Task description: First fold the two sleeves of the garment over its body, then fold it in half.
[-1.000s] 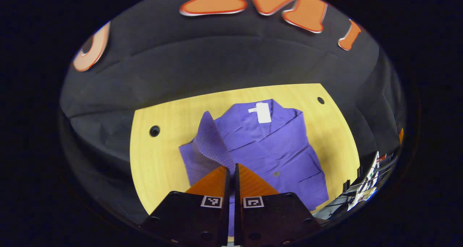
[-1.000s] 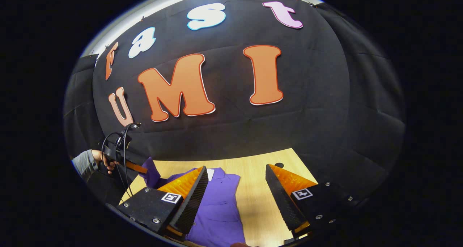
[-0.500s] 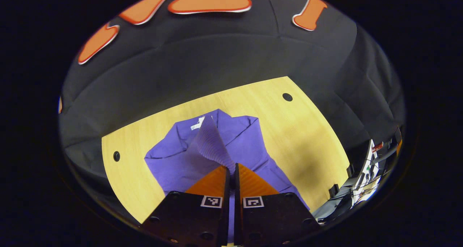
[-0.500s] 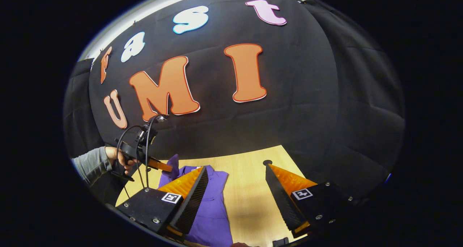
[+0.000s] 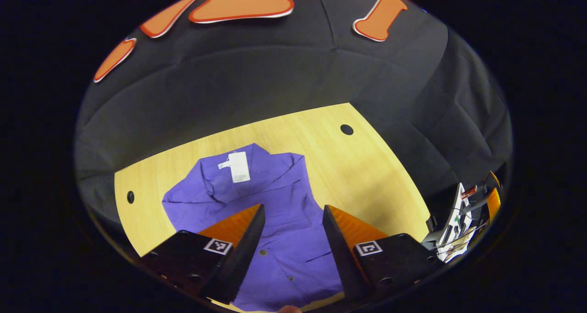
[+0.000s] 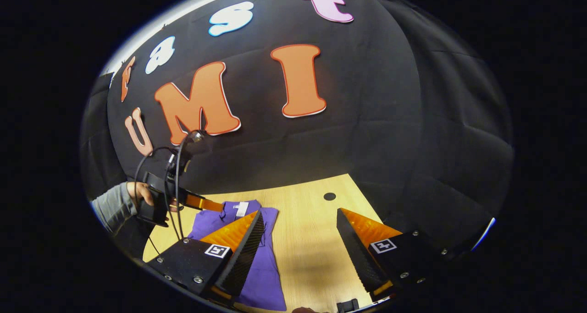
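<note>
The left gripper is wide open above the purple shirt on the wooden table. The right gripper is wide open too, holding nothing.

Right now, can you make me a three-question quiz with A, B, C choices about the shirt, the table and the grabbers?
1. Where does the purple shirt lie?
A. On the wooden table
B. On the floor
C. Hung on the wall

2. What colour is the tag at the shirt's collar?
A. Red
B. White
C. Green

3. How do the left gripper's fingers stand?
A. Shut on a sleeve
B. Shut on the tag
C. Apart, holding nothing

Answers:
1 A: the shirt lies spread on the light wood tabletop.
2 B: a small white tag lies at the neck.
3 C: in the left gripper view, shirt cloth shows through the gap between the two fingers.
</note>
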The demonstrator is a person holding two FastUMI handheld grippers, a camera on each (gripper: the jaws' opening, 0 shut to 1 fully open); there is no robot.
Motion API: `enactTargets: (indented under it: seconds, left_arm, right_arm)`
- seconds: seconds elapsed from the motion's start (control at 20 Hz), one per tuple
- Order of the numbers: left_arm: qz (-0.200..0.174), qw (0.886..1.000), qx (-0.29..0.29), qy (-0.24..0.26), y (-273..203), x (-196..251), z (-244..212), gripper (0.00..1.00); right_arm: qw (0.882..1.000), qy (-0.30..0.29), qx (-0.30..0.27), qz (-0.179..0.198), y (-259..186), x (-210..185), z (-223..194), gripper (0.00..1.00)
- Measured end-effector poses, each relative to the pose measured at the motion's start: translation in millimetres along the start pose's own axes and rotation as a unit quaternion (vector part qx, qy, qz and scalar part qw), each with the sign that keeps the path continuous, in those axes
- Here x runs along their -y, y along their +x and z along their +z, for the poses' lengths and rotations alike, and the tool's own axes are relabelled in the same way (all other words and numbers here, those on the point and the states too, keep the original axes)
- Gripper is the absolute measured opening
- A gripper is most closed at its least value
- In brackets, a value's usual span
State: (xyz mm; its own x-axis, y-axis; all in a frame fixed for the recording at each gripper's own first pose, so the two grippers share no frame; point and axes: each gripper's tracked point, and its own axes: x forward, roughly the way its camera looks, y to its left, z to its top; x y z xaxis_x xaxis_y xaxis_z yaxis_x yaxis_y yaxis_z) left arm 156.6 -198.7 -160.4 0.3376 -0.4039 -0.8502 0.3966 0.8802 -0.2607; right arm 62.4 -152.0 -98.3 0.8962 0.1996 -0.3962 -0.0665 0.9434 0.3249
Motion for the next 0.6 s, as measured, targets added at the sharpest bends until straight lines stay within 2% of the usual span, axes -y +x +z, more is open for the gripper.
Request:
enactTargets:
  seconds: [0.1,0.3,0.6]
  left_arm:
    - [0.022,1.0,0.011,-0.005,-18.5,-24.2,-15.7,0.9]
    - [0.06,0.998,0.014,-0.029,-54.6,-77.5,-67.1,0.96]
    - [0.118,0.989,-0.005,-0.084,-96.2,-149.4,-167.4,0.96]
  right_arm:
    - [1.0,-0.002,-0.018,0.008,5.4,-13.5,-13.7,0.95]
    - [0.998,-0.016,-0.065,0.02,22.1,-42.0,-49.2,0.95]
    - [0.987,-0.034,-0.152,0.026,24.7,-68.2,-122.0,0.95]
